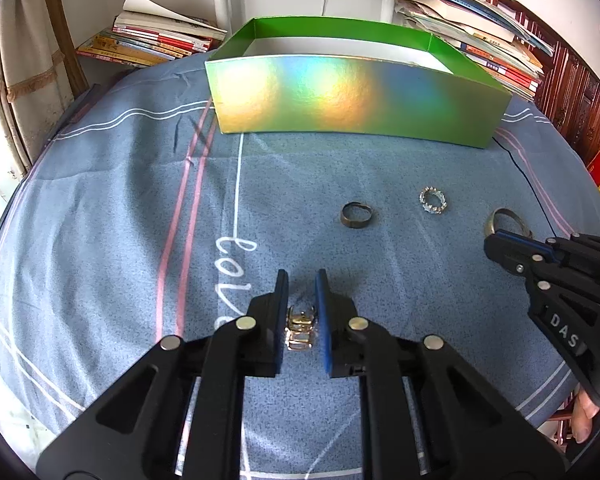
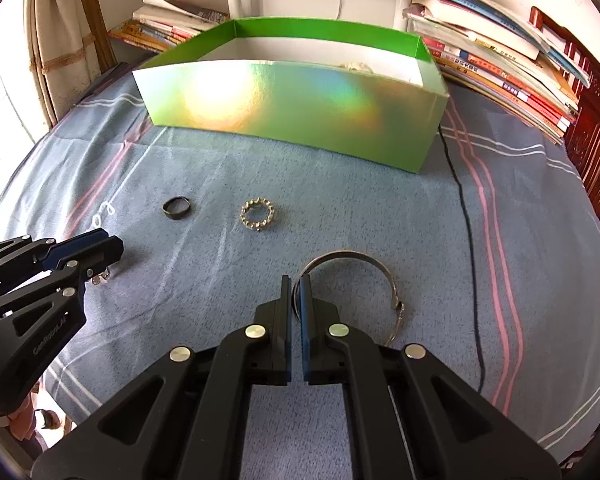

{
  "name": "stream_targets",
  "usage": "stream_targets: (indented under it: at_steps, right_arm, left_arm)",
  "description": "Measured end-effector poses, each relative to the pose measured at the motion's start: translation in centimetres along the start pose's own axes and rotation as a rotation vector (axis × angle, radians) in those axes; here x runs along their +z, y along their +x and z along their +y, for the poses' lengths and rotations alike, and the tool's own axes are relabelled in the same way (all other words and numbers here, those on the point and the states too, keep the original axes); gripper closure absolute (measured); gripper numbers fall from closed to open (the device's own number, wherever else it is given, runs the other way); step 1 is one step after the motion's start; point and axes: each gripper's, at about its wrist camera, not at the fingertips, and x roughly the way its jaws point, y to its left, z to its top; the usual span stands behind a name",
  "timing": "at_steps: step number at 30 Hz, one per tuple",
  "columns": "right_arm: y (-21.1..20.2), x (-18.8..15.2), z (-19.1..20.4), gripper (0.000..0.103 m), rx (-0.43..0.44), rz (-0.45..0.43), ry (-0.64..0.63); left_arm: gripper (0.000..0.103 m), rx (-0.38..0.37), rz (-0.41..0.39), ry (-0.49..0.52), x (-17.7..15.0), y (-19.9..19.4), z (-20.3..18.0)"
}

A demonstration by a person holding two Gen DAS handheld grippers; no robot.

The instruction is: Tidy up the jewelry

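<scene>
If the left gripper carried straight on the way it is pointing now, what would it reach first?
Probably the near wall of the green box. The left gripper, closed around a gold ring, points along bare blue cloth; the dark ring lies slightly right of that line, though depth is uncertain.

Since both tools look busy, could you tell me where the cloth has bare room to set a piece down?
The widest bare patch lies between the green box and the dark ring and crystal ring. The cloth left of the left tool is bare too. It is crowded by the right tool, at the bangle.
</scene>
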Motion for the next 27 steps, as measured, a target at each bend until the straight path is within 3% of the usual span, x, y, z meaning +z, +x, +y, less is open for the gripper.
stream_targets:
  at_steps: [4, 10, 18, 22, 27]
  right_arm:
    - [-1.1, 0.3, 0.0, 0.099, -0.009, -0.033, -0.003]
    - [0.2, -0.3, -0.3, 0.099, 0.002, 0.018, 0.015]
    - [0.0, -0.3, -0.2, 0.099, 0.001, 0.012, 0.014]
    - [-1.8, 1.1, -0.4, 0.099, -0.010, -0.058, -0.001]
    - [-4.8, 5.4, -1.2, 0.099, -0.018, -0.174, -0.013]
  left_arm:
    - [0.089, 0.006, -0.010, -0.002, 0.2, -0.4, 0.1]
    - [0.089, 0.006, -0.015, -0.005, 0.1, -0.6, 0.3]
    - [0.089, 0.011, -0.006, -0.028, 0.1, -0.4, 1.2]
    - [0.089, 0.006, -0.038, -0.024, 1.3, -1.5, 1.7]
    - [0.089, 0.010, -0.138, 0.016, 5.6, -4.2, 1.9]
